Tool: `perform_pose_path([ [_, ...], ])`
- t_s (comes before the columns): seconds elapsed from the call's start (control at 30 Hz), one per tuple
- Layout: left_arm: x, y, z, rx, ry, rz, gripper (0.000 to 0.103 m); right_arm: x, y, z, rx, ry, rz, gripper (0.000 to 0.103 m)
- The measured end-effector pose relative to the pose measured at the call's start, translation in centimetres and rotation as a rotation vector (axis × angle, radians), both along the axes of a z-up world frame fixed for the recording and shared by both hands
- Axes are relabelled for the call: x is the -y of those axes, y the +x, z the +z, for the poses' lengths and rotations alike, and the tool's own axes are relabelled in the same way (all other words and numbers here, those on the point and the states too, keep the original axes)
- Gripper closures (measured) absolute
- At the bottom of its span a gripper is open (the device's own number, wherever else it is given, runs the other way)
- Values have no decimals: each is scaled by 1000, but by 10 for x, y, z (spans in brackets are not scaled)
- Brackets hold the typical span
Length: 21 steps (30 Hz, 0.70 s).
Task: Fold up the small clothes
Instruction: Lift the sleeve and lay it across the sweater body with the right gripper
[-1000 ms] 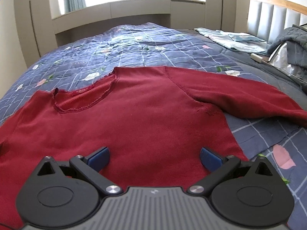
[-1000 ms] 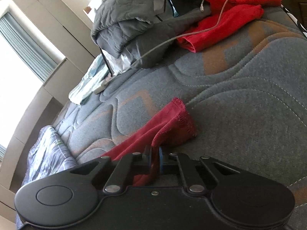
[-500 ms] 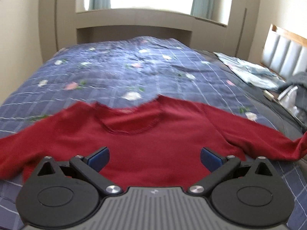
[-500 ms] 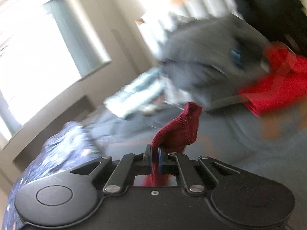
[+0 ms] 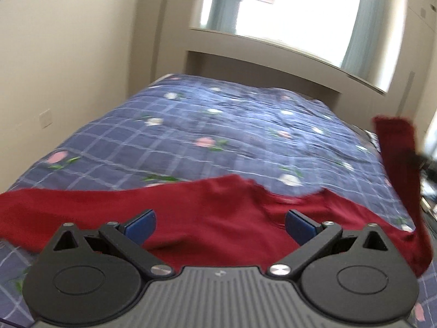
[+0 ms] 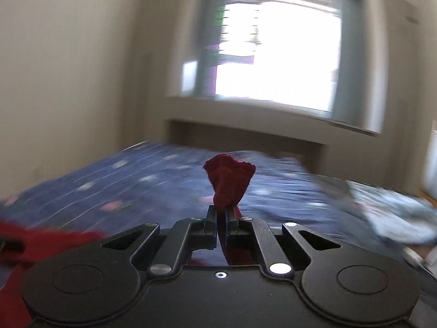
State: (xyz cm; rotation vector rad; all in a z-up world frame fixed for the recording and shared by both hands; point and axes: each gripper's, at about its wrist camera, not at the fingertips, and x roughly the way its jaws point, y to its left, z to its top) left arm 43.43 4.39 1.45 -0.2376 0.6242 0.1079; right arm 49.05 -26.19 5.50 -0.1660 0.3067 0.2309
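A dark red sweater (image 5: 213, 218) lies spread on the blue checked bedspread (image 5: 218, 136), its body just in front of my left gripper (image 5: 220, 222), which is open and empty above it. My right gripper (image 6: 221, 213) is shut on the sweater's right sleeve cuff (image 6: 229, 180), which sticks up above the fingertips. In the left wrist view that sleeve (image 5: 401, 164) rises off the bed at the right edge. Part of the sweater (image 6: 32, 243) also shows at the left of the right wrist view, blurred.
A cream wall (image 5: 68, 54) runs along the bed's left side. A window with a ledge (image 5: 286, 43) stands beyond the far end of the bed. Light blue folded cloth (image 6: 396, 218) lies on the bed to the right.
My right gripper has lifted the sleeve cuff off the grey mattress and swung it left over the bed. My left gripper has tilted upward and turned left; it stays open.
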Motion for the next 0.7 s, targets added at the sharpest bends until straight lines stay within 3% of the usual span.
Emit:
perform_pose_path([
  [0.2,-43,-9,-13,-16,-12,83,0,-121,-6,-55,-106,-142,226,99],
  [0.33,-59,-10,-28,-33,-13,88,0,-171,-14,-95,-165,-231,301,99],
  [0.47,-63,-5,-39,-28,-43,80,0,-186,-28,-121,-179,-302,340,96],
  [0.53,-60,1,-43,-22,-61,71,0,-183,-34,-125,-181,-311,364,89],
  [0.7,-43,18,-52,4,-124,5,0,-160,-52,-125,-158,-305,371,43],
])
